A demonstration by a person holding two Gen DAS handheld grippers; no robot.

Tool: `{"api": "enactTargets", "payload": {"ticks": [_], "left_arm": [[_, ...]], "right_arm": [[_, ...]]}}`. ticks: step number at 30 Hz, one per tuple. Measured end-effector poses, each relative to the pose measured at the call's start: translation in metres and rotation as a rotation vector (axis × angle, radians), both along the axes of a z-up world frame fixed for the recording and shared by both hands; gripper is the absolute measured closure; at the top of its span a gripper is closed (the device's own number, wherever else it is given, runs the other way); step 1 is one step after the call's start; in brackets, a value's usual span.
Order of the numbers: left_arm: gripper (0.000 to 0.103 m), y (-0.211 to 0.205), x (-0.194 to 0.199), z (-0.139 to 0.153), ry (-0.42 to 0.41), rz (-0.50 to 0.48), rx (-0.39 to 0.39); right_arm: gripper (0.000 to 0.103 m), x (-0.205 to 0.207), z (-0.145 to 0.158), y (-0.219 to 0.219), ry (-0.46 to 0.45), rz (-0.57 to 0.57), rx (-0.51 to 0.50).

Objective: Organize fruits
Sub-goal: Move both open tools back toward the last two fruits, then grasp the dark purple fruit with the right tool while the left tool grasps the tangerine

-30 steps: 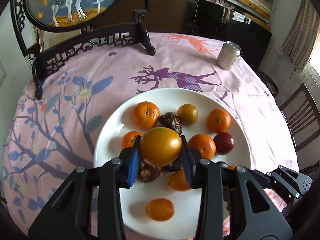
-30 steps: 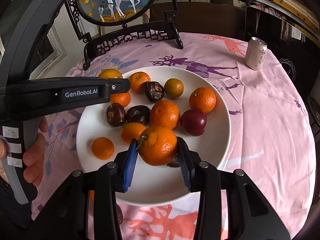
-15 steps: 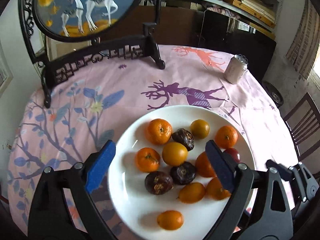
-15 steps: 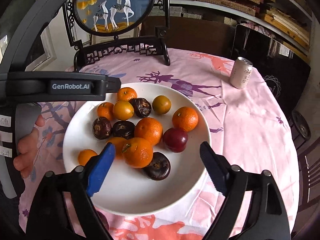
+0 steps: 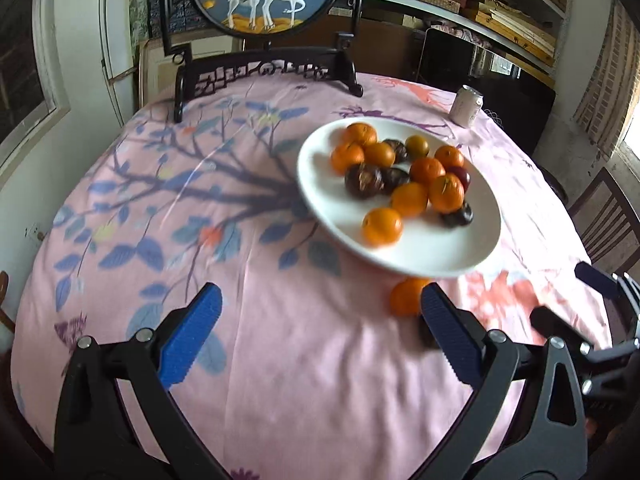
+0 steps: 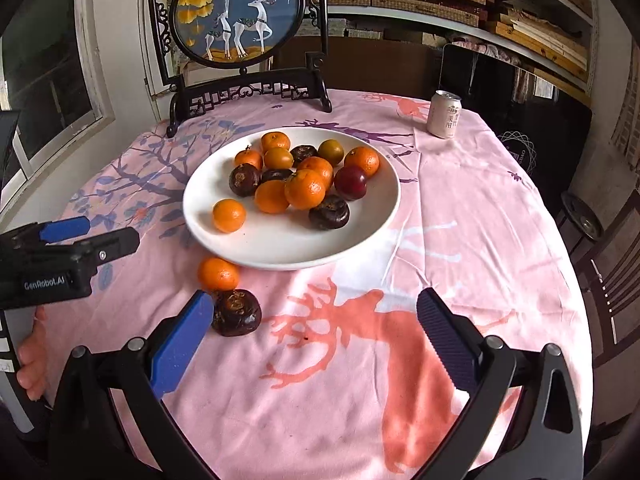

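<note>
1. Lower edge of the right wrist view: right gripper [image 6: 314,320], jaws spread wide with nothing between them, having just been opening; blue pads over bare pink tablecloth [image 6: 460,216] with a coral deer print.
2. Lower edge of the left wrist view: left gripper [image 5: 318,322], likewise gaping and empty, jaws just been opening; blurred cloth with blue leaves beneath.
3. Just beside the right gripper's left pad, lower left of centre: a dark, wrinkled brown fruit [image 6: 237,313] lying on the cloth, apparently touching the pad's tip.
4. Directly above it, touching or nearly so: a loose mandarin [image 6: 218,274], bright orange, smooth, off the plate and close under its near rim. Same mandarin [image 5: 405,297] in the left wrist view, right of centre, beside the right pad.
5. Left edge of the right wrist view: the other tool's black body marked GenRobot.AI, with a hand [image 6: 30,360] gripping it below.
6. Open cloth at lower centre and right in the right wrist view; table edge curving down the right side, a dark chair [image 6: 612,280] beyond.
7. Centre: white plate [image 6: 288,248] holding a cluster of orange mandarins, several dark brown fruits, a red plum [image 6: 351,182] and two yellowish-green fruits; near half of the plate bare.
8. Upper right: a pale drink can [image 6: 444,115], upright, well apart from the plate.
9. Top centre, at the far table edge: a round deer painting [image 6: 236,12] in a carved black stand.
</note>
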State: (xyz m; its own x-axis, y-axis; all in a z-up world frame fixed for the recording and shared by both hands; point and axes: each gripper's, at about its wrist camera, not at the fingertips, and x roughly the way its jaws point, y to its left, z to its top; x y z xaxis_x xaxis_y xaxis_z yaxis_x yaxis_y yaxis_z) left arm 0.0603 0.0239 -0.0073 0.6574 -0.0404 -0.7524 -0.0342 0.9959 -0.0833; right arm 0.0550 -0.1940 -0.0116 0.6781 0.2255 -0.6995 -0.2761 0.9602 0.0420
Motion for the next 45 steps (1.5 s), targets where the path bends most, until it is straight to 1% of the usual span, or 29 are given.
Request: {"api": "enactTargets", "payload": {"ticks": [3,5,9,14,15,16,17,19,20,22,23,25,28,32,35,39,42,43,44,45], "left_arm": [[0.002,0.008,-0.014,-0.005,0.003,0.026,0.015],[0.002,0.014,-0.02,-0.007,0.007,0.038,0.01],[0.002,0.026,-0.028,-0.012,0.021,0.051,-0.001],[0.002,0.037,-0.035,-0.017,0.032,0.067,-0.016],[0.002,0.039,-0.036,-0.017,0.035,0.071,-0.02],[0.002,0.042,-0.037,-0.018,0.036,0.074,-0.022],[0.002,0.044,-0.037,-0.018,0.036,0.08,-0.023],[0.002,0.046,-0.038,-0.018,0.037,0.087,-0.027],[0.002,0.046,-0.038,-0.018,0.038,0.088,-0.029],[0.002,0.046,-0.039,-0.017,0.036,0.087,-0.022],[0.002,0.044,-0.039,-0.017,0.035,0.085,-0.017],[0.002,0.038,-0.038,-0.018,0.041,0.075,-0.005],[0.002,0.022,-0.033,-0.02,0.059,0.042,0.01],[0.002,-0.013,-0.019,-0.03,0.094,-0.022,0.021],[0.002,-0.041,-0.003,-0.042,0.116,-0.059,0.035],[0.002,-0.067,0.021,-0.058,0.153,-0.066,0.039],[0.003,-0.075,0.036,-0.065,0.162,-0.059,0.04],[0.006,-0.078,0.04,-0.066,0.162,-0.058,0.031],[0.013,-0.079,0.043,-0.067,0.164,-0.057,0.022],[0.018,-0.08,0.046,-0.069,0.17,-0.054,0.019]], "right_arm": [[0.001,-0.011,-0.003,0.01,0.014,0.033,0.005],[0.001,-0.013,-0.013,0.019,0.049,0.063,0.008],[0.001,-0.003,-0.036,0.045,0.127,0.122,0.003],[0.002,0.013,-0.053,0.055,0.186,0.137,0.046],[0.011,0.016,-0.055,0.057,0.191,0.136,0.044],[0.018,0.019,-0.057,0.059,0.197,0.137,0.036],[0.028,0.022,-0.06,0.062,0.21,0.142,0.027],[0.033,0.029,-0.068,0.066,0.234,0.142,0.007],[0.034,0.029,-0.069,0.069,0.222,0.142,-0.011],[0.053,0.029,-0.07,0.074,0.19,0.137,-0.06],[0.059,0.028,-0.069,0.073,0.183,0.141,-0.054],[0.06,0.027,-0.067,0.065,0.201,0.14,-0.014],[0.06,0.016,-0.059,0.044,0.191,0.111,0.007],[0.06,-0.003,-0.052,0.001,0.17,0.037,0.01],[0.06,-0.013,-0.051,-0.026,0.164,0.006,0.032],[0.059,-0.018,-0.055,-0.047,0.167,-0.014,0.063],[0.06,-0.016,-0.058,-0.054,0.178,-0.012,0.082],[0.06,-0.015,-0.059,-0.056,0.179,-0.009,0.087],[0.06,-0.015,-0.06,-0.056,0.181,-0.006,0.09],[0.06,-0.014,-0.06,-0.056,0.182,-0.004,0.093]]}}
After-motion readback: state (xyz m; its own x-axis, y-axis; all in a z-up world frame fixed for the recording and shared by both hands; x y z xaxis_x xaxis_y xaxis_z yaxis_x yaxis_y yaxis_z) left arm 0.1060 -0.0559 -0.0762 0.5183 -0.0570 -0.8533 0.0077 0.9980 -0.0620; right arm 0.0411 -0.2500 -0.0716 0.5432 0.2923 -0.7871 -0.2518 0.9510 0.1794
